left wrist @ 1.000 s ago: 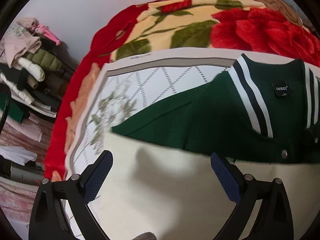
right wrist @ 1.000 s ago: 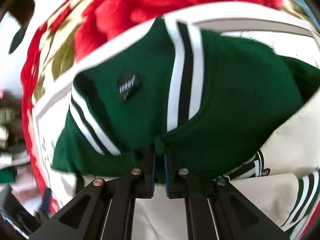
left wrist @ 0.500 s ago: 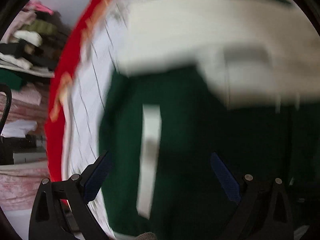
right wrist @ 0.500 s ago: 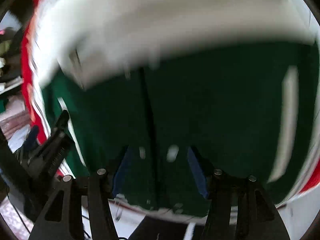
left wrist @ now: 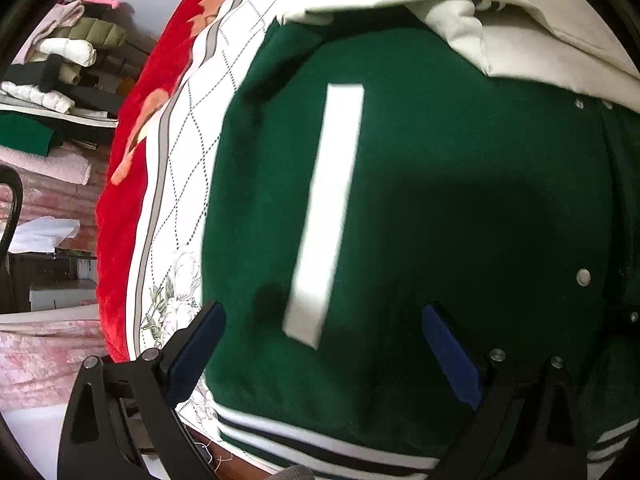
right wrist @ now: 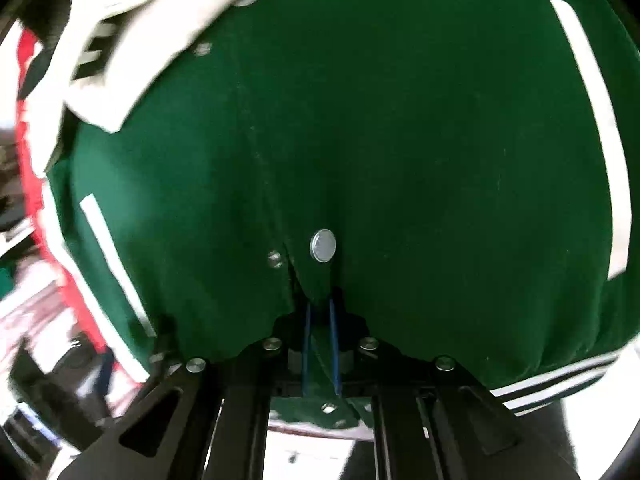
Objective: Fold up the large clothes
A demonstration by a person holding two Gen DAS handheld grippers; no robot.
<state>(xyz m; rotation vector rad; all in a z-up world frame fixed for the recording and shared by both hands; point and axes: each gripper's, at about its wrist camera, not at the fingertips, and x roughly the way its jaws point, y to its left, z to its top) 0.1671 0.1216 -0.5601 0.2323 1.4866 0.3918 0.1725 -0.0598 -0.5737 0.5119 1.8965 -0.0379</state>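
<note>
both gripper [left wrist: 322, 346] frames are black plastic with silver screws and blue finger pads [left wrist: 450, 356].

Soft, even daylight fills both fisheye views, each ringed by a black vignette that bends straight lines near the edges. In the left wrist view, a broad dark shadow lies on the green jacket [left wrist: 460, 220] just ahead of the left hand-held gripper [left wrist: 324, 344], whose open blue pads are sharp; the white pocket stripe [left wrist: 328, 208] ahead of them is slightly smeared and the cream sleeve [left wrist: 520, 20] beyond is bright. In the right wrist view, a metal snap [right wrist: 323, 245] just ahead of the right hand-held gripper [right wrist: 320, 312] is crisp, while the left margin is streaked with motion blur.
</note>
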